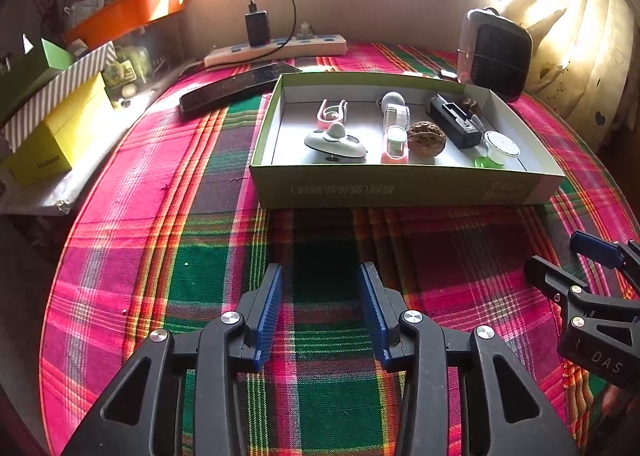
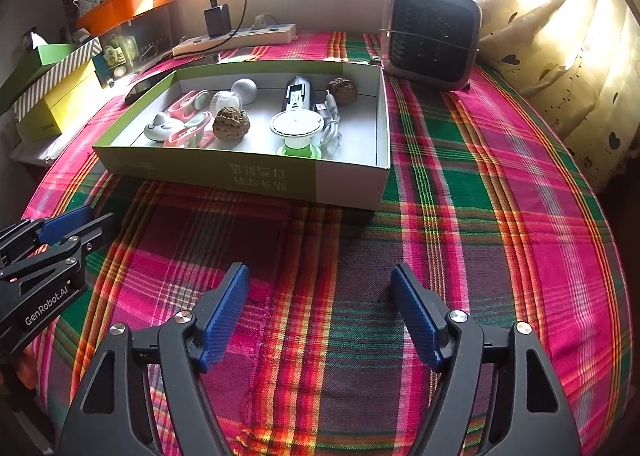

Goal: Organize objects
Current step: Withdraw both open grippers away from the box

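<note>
Both claws hang wide apart and hold nothing, left gripper (image 1: 320, 276) beside right gripper (image 2: 320, 276) over the plaid cloth (image 2: 500, 195). Ahead sits the shallow box (image 2: 224, 171), long axis running left-right, with the black case (image 2: 298, 93) inside pointing away toward the window.

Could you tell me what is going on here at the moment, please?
A person holds two grippers above a plaid tablecloth, and both the left gripper and right gripper are open and empty. The small items, including two walnuts, already lie in the shallow cardboard box ahead.
</note>
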The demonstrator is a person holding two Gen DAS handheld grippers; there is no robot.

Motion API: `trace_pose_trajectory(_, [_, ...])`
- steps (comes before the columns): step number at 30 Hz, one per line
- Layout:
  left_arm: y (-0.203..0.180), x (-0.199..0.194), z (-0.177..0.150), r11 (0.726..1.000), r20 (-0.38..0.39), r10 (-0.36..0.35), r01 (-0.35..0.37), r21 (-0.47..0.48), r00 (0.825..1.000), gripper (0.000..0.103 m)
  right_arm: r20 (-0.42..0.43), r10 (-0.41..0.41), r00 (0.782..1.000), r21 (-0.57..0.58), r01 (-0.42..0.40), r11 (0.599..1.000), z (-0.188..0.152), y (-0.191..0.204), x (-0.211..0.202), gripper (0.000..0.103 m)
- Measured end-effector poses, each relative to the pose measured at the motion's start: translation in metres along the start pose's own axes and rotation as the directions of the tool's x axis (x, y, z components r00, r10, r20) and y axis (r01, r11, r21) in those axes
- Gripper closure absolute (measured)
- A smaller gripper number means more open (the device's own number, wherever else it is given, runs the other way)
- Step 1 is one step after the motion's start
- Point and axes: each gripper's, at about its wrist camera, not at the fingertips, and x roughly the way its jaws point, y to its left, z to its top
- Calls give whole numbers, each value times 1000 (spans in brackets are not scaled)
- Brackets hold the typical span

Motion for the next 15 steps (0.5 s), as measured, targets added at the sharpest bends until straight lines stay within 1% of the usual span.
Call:
trace_pose_trajectory(8, [0,0,0,1000,0,-2,2,-2,1000,65,-3,-2,1000,4,2,1000,0,0,1,26])
trace_pose_trajectory(15, [0,0,0,1000,0,-2,2,-2,1000,65,-3,-2,1000,4,2,1000,0,0,1,25])
